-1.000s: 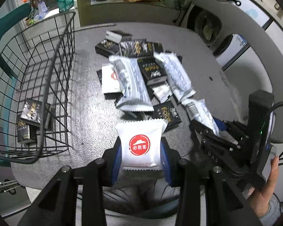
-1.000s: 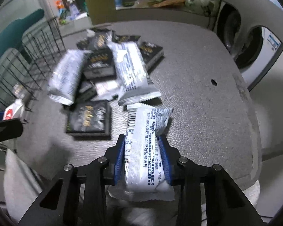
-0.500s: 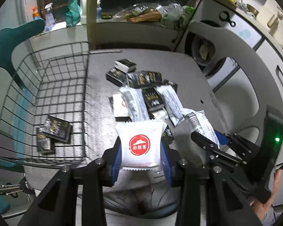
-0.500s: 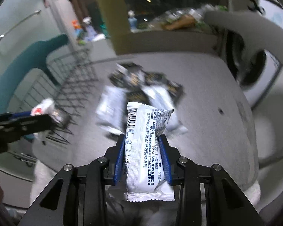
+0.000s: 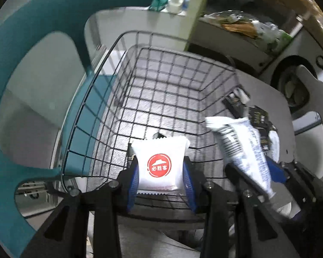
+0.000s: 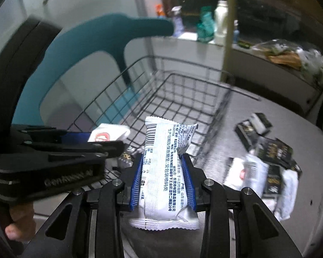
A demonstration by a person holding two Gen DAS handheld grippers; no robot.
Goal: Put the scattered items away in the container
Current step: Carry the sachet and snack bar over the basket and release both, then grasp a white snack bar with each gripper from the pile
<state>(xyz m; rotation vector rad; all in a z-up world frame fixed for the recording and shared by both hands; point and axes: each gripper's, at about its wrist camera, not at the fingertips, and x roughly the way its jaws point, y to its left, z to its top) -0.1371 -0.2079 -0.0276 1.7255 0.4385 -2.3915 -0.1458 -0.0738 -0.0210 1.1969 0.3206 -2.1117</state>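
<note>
Small white square foil sachet with a red round logo sits clamped across its width in the left gripper, over the near end of the black wire basket; the long white crinkly snack wrapper is pinched mid-length in the right gripper, at the basket's near rim. Both look light, soft, slick film: grip mid-body, not the crimped seals. Logo reads 必胜客; wrapper shows barcode, 山东省, 20号. Black packets lie on the grey counter.
</note>
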